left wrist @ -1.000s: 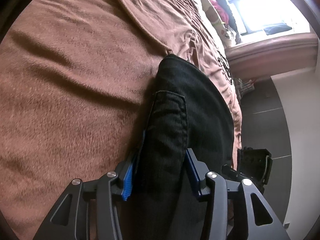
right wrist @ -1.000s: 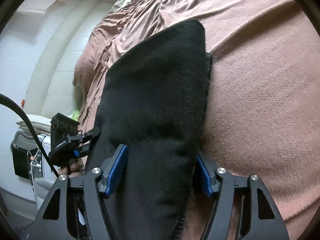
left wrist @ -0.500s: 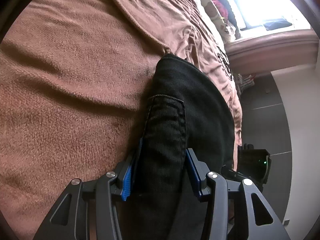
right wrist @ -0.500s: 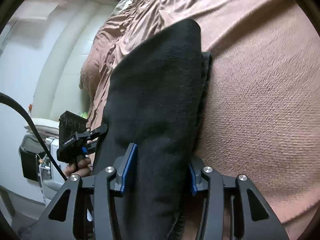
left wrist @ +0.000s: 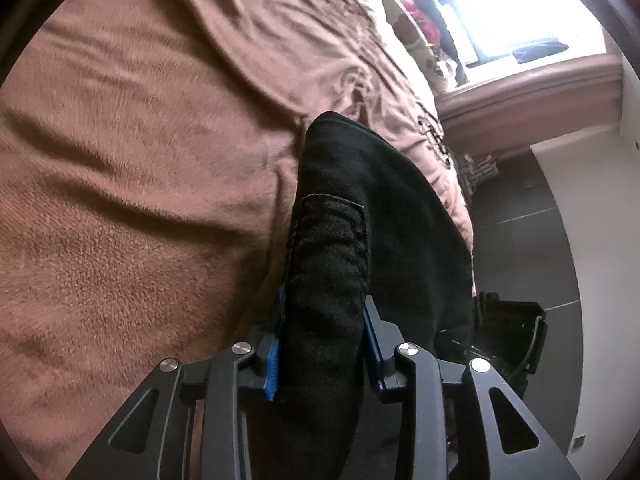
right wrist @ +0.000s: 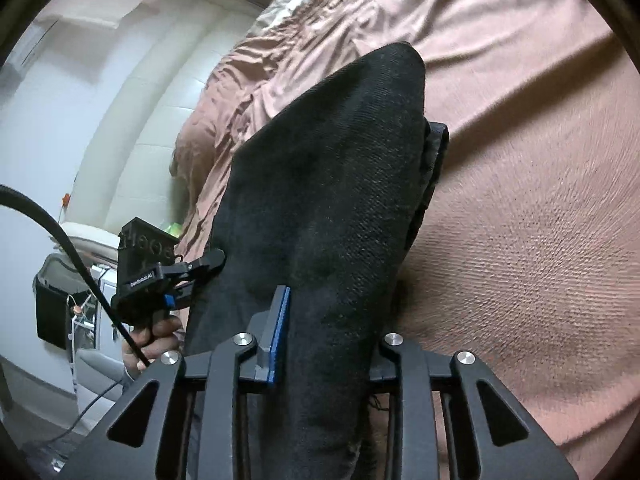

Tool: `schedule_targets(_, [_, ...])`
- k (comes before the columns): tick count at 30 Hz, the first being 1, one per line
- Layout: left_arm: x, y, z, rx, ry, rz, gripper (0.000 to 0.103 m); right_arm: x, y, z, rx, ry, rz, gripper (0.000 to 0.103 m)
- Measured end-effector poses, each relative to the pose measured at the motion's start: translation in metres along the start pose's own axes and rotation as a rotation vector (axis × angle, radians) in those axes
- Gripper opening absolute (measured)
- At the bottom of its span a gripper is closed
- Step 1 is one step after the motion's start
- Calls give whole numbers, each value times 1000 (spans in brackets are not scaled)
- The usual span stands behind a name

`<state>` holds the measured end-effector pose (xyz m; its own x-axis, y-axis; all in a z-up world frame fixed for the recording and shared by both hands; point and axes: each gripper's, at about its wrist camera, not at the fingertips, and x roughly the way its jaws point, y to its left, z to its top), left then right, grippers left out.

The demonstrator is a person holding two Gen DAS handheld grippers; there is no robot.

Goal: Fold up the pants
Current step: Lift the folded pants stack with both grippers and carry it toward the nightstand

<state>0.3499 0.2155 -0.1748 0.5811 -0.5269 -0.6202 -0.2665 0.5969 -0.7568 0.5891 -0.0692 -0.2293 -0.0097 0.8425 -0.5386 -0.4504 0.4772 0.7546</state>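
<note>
The left gripper (left wrist: 322,344) jaws are closing, and the blue pads (left wrist: 273,364) squeeze a fold of the black pants (left wrist: 384,208). The right gripper (right wrist: 326,340) jaws are closing too, pinching another fold. The pants lie past both, on the brown bed (left wrist: 132,168).

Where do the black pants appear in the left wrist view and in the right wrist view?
Left wrist view: the black pants run from bottom centre up to mid-frame, between the closing left gripper.
Right wrist view: the black pants fill the centre, rising from the closing right gripper.
Shared landmark: the brown blanket beneath.
</note>
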Motion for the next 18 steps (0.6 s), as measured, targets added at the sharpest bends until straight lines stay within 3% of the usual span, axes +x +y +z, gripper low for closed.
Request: schedule_targets(18, [-65, -57, -27, 119, -121, -47, 35, -47, 72, -52, -157, -156, -32, 23])
